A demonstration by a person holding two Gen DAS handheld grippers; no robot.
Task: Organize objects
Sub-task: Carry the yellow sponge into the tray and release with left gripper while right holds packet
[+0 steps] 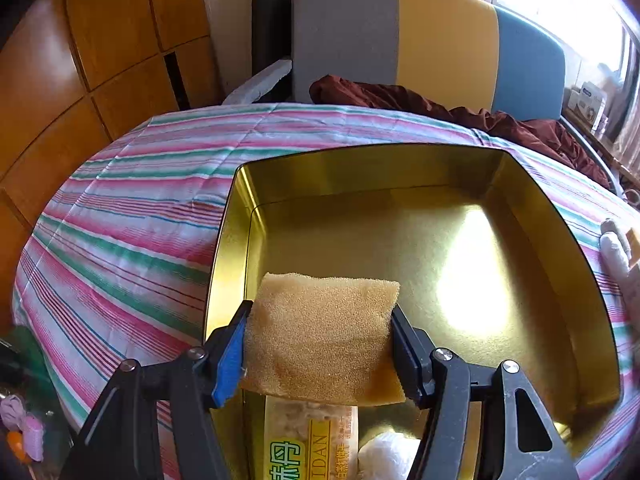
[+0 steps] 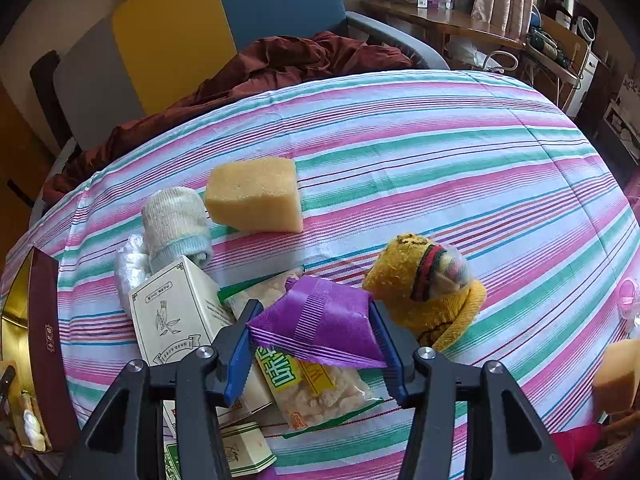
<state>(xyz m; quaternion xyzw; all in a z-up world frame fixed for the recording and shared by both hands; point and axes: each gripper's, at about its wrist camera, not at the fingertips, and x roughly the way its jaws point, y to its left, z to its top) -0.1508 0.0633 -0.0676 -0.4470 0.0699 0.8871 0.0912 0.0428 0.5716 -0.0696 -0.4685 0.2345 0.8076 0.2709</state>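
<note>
Lettering shows on the snack packet [image 1: 310,444] lying at the near end of the gold tin [image 1: 520,208]: "DAN" reads along its yellow band beside large green Chinese characters, the rest cut off by the frame edge. In the right wrist view a similar packet [image 2: 316,392] carries green characters on yellow, partly covered, and a cream carton [image 2: 176,312] bears a line drawing and a scroll banner whose small print is too fine to read. Left tongs [image 1: 320,344] pinch a tan sponge [image 1: 324,328] from both sides, holding it above the near part of the tin's shiny floor; a white wad [image 1: 384,456] sits just right of the packet. Right tongs [image 2: 312,344] are clamped on a purple sachet [image 2: 320,320] above the heap of packets. Farther off on the bed's pink, green and white striped sheet [image 2: 440,152] lie a second yellow sponge [image 2: 256,194], a rolled white sock [image 2: 176,220] touching its left side, and to the right a yellow knitted bundle [image 2: 424,284]. A crumpled maroon cloth [image 2: 280,60] lies at the far end before a grey, yellow and blue headboard [image 1: 400,36]; wooden wardrobe panels [image 1: 100,40] stand left, and a cluttered wooden shelf [image 2: 440,16] far right holds boxes too blurred to read.
</note>
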